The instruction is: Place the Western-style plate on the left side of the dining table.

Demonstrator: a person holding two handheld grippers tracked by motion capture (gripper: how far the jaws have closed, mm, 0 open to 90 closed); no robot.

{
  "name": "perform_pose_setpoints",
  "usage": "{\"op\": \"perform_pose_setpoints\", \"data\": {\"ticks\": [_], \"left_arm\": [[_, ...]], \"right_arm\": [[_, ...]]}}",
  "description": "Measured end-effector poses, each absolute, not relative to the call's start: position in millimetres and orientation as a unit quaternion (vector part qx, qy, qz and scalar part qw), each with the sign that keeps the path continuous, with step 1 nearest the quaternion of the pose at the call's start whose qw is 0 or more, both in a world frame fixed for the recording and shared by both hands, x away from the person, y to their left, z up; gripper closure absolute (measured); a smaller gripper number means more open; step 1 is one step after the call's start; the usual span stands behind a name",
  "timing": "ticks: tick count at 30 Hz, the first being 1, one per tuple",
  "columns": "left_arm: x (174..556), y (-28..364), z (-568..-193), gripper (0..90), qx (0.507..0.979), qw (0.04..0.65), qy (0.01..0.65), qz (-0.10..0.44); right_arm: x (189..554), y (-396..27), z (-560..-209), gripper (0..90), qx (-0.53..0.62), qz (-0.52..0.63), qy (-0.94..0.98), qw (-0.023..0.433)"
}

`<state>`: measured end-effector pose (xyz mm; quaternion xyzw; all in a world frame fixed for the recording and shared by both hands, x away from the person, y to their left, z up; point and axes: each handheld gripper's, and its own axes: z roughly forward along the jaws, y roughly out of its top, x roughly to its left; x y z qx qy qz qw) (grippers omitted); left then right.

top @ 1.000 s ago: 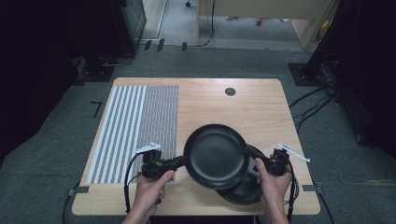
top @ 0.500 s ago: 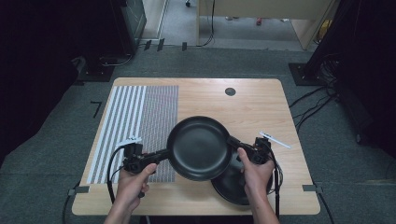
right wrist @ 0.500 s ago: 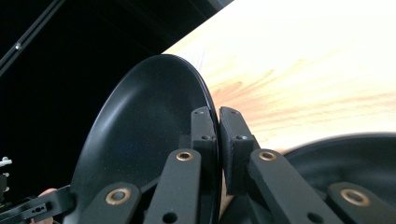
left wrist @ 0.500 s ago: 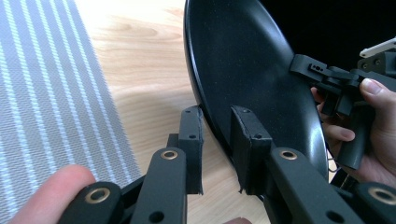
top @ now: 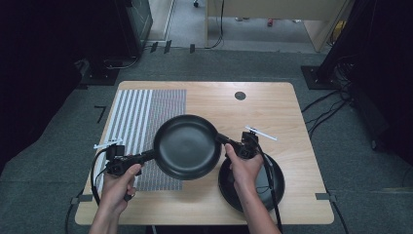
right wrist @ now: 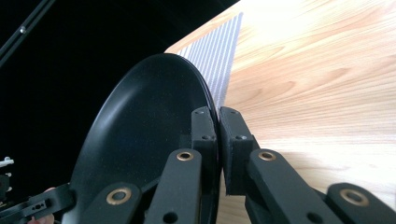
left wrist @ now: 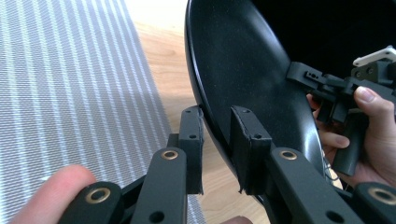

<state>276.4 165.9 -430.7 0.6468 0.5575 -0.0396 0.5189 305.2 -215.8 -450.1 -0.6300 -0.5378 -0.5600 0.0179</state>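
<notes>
Two grippers are clamped on one black pan (top: 186, 146) (opposite rims): left gripper (top: 146, 157) and right gripper (top: 221, 140). It's held above the table (top: 272, 107), by the striped mat (top: 141, 109); a second pan (top: 272, 187) sits nr the front edge.

Pan (top: 186, 147) sits mid-table, over the near-right corner of the striped mat (top: 146, 122), which lies on the left part of the table (top: 272, 107). Left gripper (top: 146, 157) is at the pan's left rim, jaws either side of the rim; left hand (top: 117, 187) behind it, near the table's near-left edge. Right gripper (top: 221, 140) is at the pan's right rim — jaws pinched on it in the right gripper view. Right hand (top: 243, 168) lies over a second dish (top: 272, 187) resting on the table near-right, partly under the pan. Small round hole (top: 240, 95) far, centre-right. Floor (top: 58, 161) surrounds the table — cables (top: 321, 105) off to the right.
</notes>
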Motion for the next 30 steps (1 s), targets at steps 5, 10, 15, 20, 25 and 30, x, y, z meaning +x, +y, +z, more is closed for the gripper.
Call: {"op": "perform_pose_setpoints", "data": {"ticks": [5, 10, 15, 20, 25, 30], "left_arm": [[280, 180, -433, 75.9, 0.641, 0.515, 0.568, -0.029], [284, 197, -438, 76.0, 0.629, 0.518, 0.579, -0.030], [287, 216, -443, 76.5, 0.617, 0.514, 0.595, -0.021], [293, 230, -455, 76.9, 0.605, 0.503, 0.617, -0.015], [299, 238, -466, 77.1, 0.601, 0.488, 0.632, -0.014], [308, 247, -479, 77.5, 0.583, 0.480, 0.655, -0.009]], "right_arm": [[316, -198, -453, 86.6, -0.628, -0.556, -0.545, 0.026], [328, -180, -455, 86.6, -0.626, -0.551, -0.551, 0.032], [340, -159, -460, 86.6, -0.622, -0.548, -0.558, 0.044], [354, -140, -465, 86.6, -0.618, -0.540, -0.570, 0.045], [370, -124, -471, 86.5, -0.616, -0.523, -0.587, 0.041], [388, -109, -481, 86.4, -0.617, -0.513, -0.596, 0.039]]}}
